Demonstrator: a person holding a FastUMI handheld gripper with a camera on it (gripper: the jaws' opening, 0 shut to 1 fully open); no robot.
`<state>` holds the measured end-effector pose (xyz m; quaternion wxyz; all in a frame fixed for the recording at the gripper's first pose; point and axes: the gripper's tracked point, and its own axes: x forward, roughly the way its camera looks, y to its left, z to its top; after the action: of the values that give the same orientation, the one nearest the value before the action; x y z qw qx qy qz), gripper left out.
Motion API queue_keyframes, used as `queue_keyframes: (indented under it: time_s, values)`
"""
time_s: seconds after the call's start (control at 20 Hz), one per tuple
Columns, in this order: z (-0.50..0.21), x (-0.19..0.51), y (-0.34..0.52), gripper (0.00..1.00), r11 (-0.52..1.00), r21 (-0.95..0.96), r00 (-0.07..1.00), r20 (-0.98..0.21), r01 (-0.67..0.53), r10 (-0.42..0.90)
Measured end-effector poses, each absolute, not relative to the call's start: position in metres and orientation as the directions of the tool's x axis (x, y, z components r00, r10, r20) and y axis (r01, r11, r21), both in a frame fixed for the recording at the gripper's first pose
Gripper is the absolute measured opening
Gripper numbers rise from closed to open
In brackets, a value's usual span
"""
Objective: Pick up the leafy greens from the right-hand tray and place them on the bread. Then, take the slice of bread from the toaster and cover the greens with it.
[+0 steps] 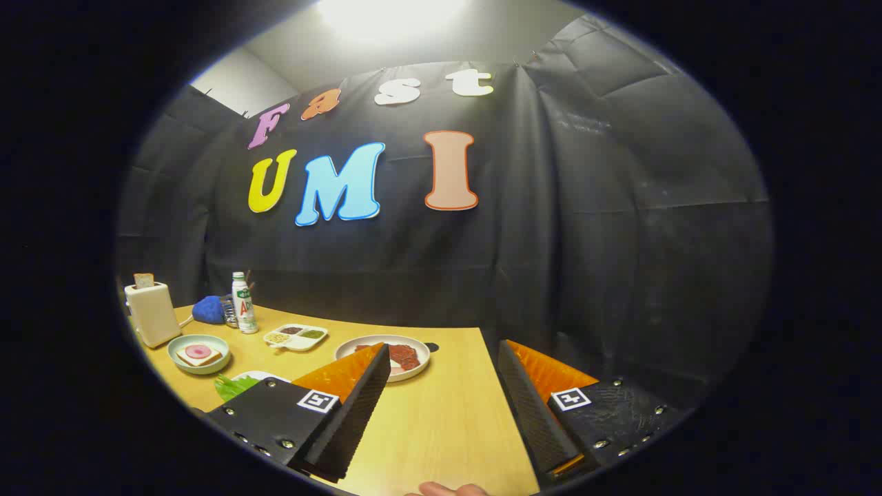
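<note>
A pale wooden table (441,413) stood inside a booth hung with black cloth, lit from above. The gripper (441,382) hovered over the table's near part, its two fingers spread wide and holding nothing; only bare wood lay between them. A fingertip of the person's hand (451,489) showed just below, at the table's near edge.

Just beside the left finger, partly hidden behind it, lay the leafy greens (231,387) on a white tray (258,376) of which little could be seen. Beyond that finger's tip sat one round plate (413,372) with dark reddish pieces on it. Further left stood one pale green bowl-like dish (179,362) carrying a slice of bread (200,357) topped with a pink round. Behind it was one white toaster (153,313) with a second slice of bread (144,280) sticking up from its slot. Also on the far side were one divided dish (296,337), one bottle (242,303) and a blue cloth-like bundle (209,309).

By my reading, the first step was not yet begun: the greens were untouched. The next move would call for swinging the open fingers left and down over the greens, then closing gently on the leaves.
</note>
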<state>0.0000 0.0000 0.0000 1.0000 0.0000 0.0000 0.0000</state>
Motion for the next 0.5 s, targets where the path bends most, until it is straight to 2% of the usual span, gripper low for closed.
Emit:
queue_keyframes:
  time_s: [0.1,0.3,0.5]
  values:
    - [0.004,-0.019,0.020,0.96,1.000,0.002,0.999,0.022,0.031,-0.031]
    - [-0.002,-0.049,0.064,0.96,0.999,0.032,1.000,-0.026,0.006,-0.005]
    - [0.004,-0.064,0.083,0.96,1.000,0.004,1.000,0.013,0.024,-0.024]
